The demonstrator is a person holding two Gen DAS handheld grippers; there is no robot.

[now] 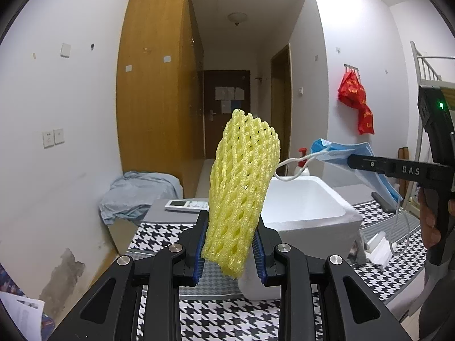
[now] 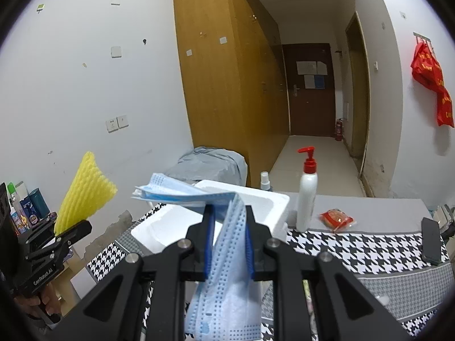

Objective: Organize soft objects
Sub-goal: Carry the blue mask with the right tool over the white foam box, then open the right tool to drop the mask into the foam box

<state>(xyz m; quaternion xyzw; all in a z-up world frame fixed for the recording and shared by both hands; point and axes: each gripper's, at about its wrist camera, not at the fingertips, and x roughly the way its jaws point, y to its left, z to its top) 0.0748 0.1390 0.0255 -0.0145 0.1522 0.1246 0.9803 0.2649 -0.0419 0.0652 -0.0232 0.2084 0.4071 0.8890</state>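
Left tool (image 1: 230,244) clamps the yellow foam net (image 1: 241,187); right tool (image 2: 229,241) clamps the blue mask (image 2: 227,255).

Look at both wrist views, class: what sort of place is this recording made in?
Most likely a dormitory room: a metal bunk bed frame at the right edge, tall wooden wardrobes along the wall, and a short hallway to an entrance door with notices taped on it.

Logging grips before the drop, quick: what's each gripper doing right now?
Left gripper: closed on the yellow foam net.
Right gripper: closed on the blue face masks.
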